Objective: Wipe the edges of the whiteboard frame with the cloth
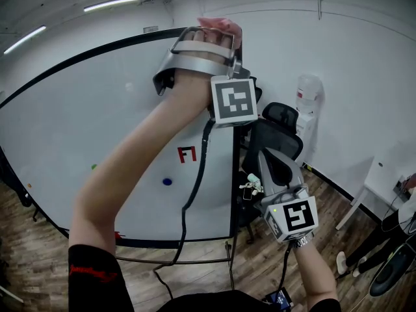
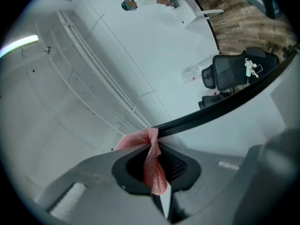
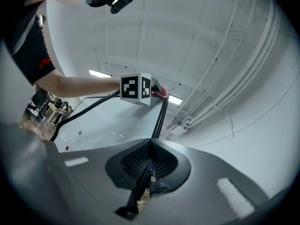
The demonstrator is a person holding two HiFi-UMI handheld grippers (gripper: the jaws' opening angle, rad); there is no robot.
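Fig.: L gripper [image 2: 158,144] clenched on pink cloth [image 2: 153,170] at whiteboard frame [image 2: 225,108] top corner; R gripper [image 3: 149,162] closed, empty. Risk: twisted cloth may slip off edge, so jaws scrape frame.

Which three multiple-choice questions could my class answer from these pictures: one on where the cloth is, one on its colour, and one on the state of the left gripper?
1. Where on the whiteboard frame is the cloth?
A. at its top right corner
B. on its bottom edge
C. halfway down its left edge

2. What colour is the cloth?
A. blue
B. pink
C. yellow

3. What is the state of the left gripper?
A. wide apart and empty
B. shut on the cloth
C. shut on a pen

Answers:
1 A: the head view shows the cloth held up at the top right corner.
2 B: the head view and the left gripper view both show it pink.
3 B: the left gripper view shows the cloth pinched between the jaws.
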